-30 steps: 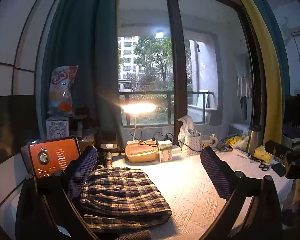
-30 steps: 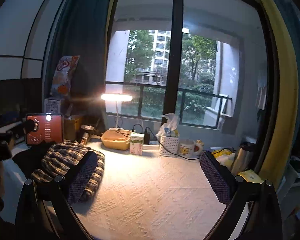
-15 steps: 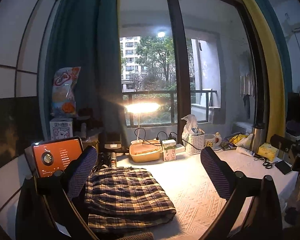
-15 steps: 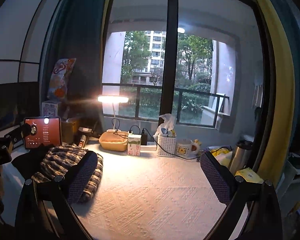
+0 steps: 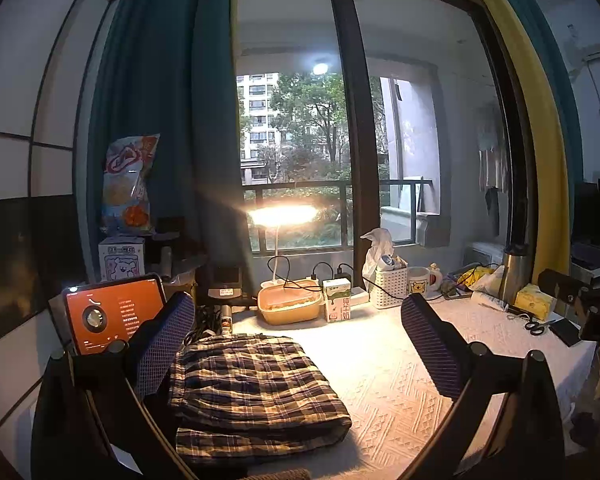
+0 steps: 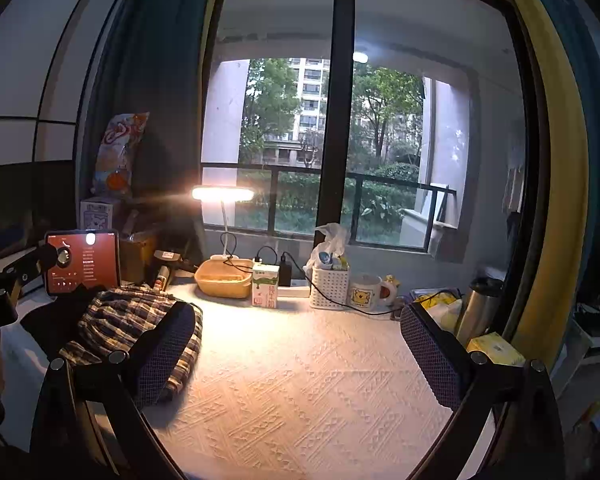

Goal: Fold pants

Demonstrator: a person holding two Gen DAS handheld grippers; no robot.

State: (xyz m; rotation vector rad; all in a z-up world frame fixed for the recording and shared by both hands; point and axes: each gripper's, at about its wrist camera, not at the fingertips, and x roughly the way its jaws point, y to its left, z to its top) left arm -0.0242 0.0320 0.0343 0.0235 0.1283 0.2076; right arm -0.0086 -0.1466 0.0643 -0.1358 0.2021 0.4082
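Jaws of both grippers spread apart, empty, above folded plaid pants [image 5: 252,392] on the table [image 6: 300,380].

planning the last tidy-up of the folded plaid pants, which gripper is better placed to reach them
Probably left: the plaid pants lie just ahead of the left gripper, open jaws. The right gripper faces bare tablecloth, pants off to its left.

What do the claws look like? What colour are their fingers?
Each claw, the left claw and the right claw, has two black arms with small round silver bolts. The fingertips are flat, slanted pads with a dark blue and white dotted grip pattern, the same on the right one. No cables or sleeves show.
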